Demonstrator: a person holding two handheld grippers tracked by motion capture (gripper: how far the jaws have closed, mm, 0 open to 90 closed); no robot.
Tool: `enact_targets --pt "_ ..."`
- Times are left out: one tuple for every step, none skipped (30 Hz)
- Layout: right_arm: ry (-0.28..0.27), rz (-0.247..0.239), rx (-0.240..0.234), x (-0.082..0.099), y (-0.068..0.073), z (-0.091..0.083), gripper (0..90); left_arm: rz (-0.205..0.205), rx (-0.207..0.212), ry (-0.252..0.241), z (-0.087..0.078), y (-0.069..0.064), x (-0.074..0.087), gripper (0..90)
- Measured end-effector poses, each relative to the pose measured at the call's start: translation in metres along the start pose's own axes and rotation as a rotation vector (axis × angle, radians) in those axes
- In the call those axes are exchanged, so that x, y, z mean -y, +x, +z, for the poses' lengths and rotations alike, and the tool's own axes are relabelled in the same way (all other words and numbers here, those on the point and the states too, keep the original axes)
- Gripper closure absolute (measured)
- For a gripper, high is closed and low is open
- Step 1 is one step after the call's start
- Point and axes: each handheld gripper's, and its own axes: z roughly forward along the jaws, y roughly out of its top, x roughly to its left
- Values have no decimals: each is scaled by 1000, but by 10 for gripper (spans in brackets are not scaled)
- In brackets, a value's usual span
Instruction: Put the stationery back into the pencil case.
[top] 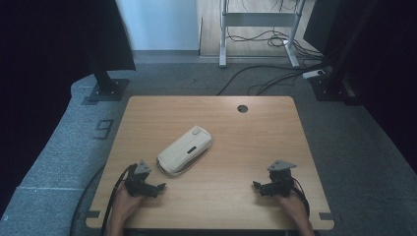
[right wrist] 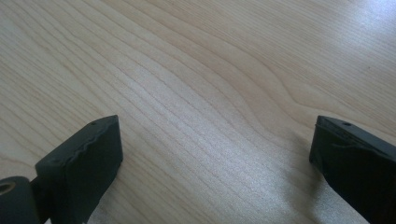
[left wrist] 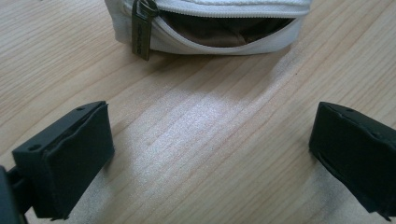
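Note:
A cream zippered pouch (top: 185,150) lies at an angle on the wooden table (top: 246,142), left of centre. In the left gripper view the pouch (left wrist: 210,28) has its zipper partly undone, showing a brown lining, and a dark metal zipper pull (left wrist: 141,28) hangs at its near end. My left gripper (top: 158,188) rests on the table just in front of the pouch, its jaws wide apart (left wrist: 210,158) with only bare wood between them. My right gripper (top: 257,187) sits near the front right of the table, also open (right wrist: 215,163) over bare wood.
A round cable hole (top: 242,108) is set in the table's far edge. Beyond the table are a grey carpet, a white desk frame (top: 258,29) with loose cables, and dark stand feet (top: 105,91) at the left and right.

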Motion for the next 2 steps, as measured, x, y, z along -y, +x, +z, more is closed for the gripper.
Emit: enact_targets --pt "0 0 0 0 0 0 23 -1 -1 0 0 0 0 0" --pt "0 0 0 0 0 0 22 -1 -2 0 0 0 0 0"
